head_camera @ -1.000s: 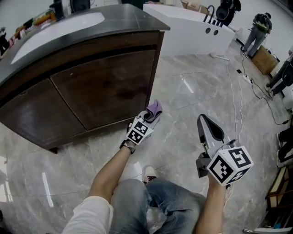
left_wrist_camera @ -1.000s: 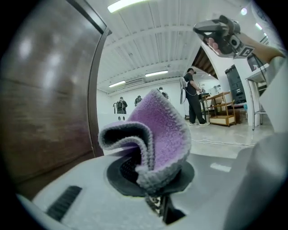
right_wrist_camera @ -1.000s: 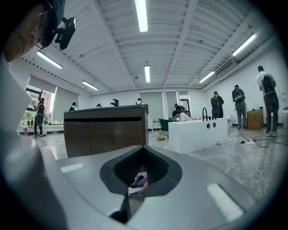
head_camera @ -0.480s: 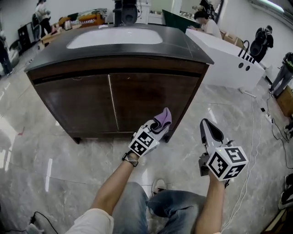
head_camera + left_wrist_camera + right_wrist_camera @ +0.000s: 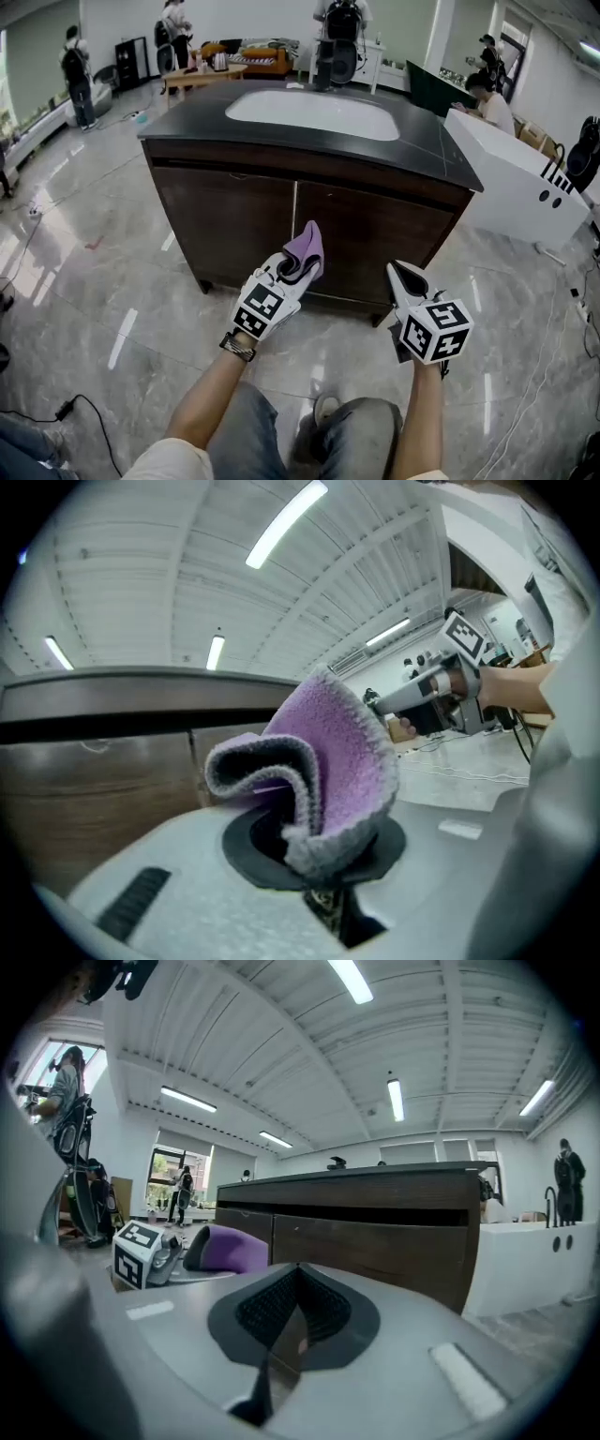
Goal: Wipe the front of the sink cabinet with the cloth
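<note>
Left gripper was clamped on a purple cloth, grey-edged, folded and sticking up out of the jaws. Right gripper had its jaws together, with nothing between them. Both were held side by side, a little apart, in front of the dark wood sink cabinet. In the head view the cloth lay over the seam between the two doors (contact with the wood not clear). The cabinet carried a black countertop with a white basin and stood on a glossy marble floor. The person's jeans-clad knees showed below.
</note>
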`<state>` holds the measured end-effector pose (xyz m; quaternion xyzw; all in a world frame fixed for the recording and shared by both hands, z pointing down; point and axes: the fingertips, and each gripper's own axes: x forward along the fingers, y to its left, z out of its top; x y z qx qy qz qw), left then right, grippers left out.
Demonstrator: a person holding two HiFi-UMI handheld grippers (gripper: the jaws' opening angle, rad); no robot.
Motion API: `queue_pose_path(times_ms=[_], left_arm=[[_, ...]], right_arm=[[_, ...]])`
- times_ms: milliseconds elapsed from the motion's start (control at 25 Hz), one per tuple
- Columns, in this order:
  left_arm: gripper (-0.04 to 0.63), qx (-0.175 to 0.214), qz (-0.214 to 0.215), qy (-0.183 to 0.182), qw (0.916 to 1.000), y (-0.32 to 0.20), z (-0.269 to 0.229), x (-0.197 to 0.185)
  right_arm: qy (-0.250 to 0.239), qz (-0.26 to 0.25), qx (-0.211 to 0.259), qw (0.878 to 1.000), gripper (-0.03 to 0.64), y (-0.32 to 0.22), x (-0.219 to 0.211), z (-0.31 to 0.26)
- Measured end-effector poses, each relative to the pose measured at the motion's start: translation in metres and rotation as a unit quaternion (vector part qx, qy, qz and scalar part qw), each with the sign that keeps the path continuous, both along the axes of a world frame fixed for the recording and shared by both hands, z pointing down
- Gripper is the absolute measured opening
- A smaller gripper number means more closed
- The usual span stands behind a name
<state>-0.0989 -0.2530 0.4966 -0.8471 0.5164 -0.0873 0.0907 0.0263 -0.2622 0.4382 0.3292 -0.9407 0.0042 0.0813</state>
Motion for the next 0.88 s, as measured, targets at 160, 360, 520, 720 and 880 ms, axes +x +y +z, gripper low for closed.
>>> queue_pose_path(times_ms=[160, 360, 520, 720, 880], left_arm=[[0.048, 0.024, -0.046, 0.005, 0.9987, 0.023, -0.025, -0.026], [0.048, 0.049, -0.083, -0.001, 0.9954, 0.057, -0.053, -0.049], [0.048, 0.055, -0.113, -0.011, 0.992, 0.063, -0.075, -0.067], [0.048, 0.082, -0.153, 0.002, 0.9847, 0.053, -0.103, -0.069], [0.048, 0.073, -0.151, 0.006, 0.9857, 0.047, -0.136, -0.059]], right_arm=[[0.004, -0.027, 0.008, 1.0, 0.008, 0.003, -0.008, -0.008], [0.006, -0.066, 0.019, 0.998, 0.008, 0.009, -0.021, -0.023], [-0.018, -0.094, 0.027, 0.995, 0.008, -0.001, -0.035, -0.053], [-0.012, -0.103, 0.078, 0.992, 0.008, -0.004, -0.034, -0.086], [-0.012, -0.107, 0.097, 0.989, 0.008, -0.007, -0.039, -0.132]])
